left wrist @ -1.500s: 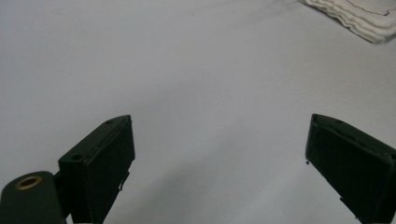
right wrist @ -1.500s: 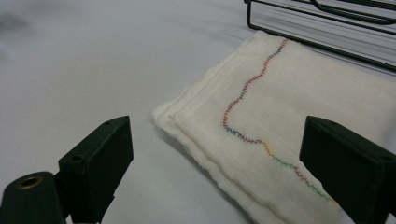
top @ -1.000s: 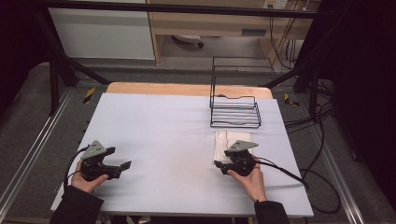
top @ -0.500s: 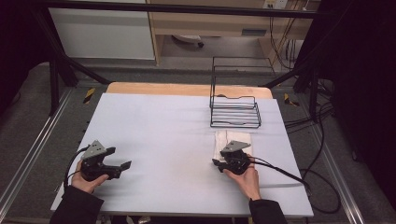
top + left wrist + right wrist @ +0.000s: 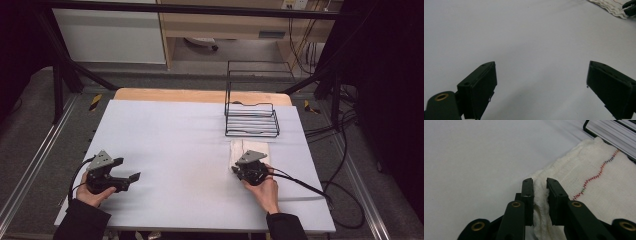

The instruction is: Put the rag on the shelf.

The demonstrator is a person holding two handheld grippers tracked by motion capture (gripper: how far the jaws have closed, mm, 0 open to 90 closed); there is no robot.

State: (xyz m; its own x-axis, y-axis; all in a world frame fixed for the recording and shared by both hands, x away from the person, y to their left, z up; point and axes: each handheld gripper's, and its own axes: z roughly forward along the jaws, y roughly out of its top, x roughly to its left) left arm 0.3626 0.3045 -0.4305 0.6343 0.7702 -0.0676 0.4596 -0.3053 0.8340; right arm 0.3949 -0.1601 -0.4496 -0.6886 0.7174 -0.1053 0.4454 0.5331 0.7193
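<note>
Table [image 5: 175, 130] carried a black wire rack [image 5: 251, 120] at its far right. White cloth [image 5: 599, 185] lay flat just in front of the rack. Right gripper [image 5: 539, 187]: jaws had just been closing, pinching a fold at the cloth's near corner. Left gripper [image 5: 541, 85] rested well apart at near left, jaws wide, nothing between.

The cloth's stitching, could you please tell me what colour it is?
Mostly red, with a darker stretch, zigzagging across the cream cloth; the right gripper view shows it best.
</note>
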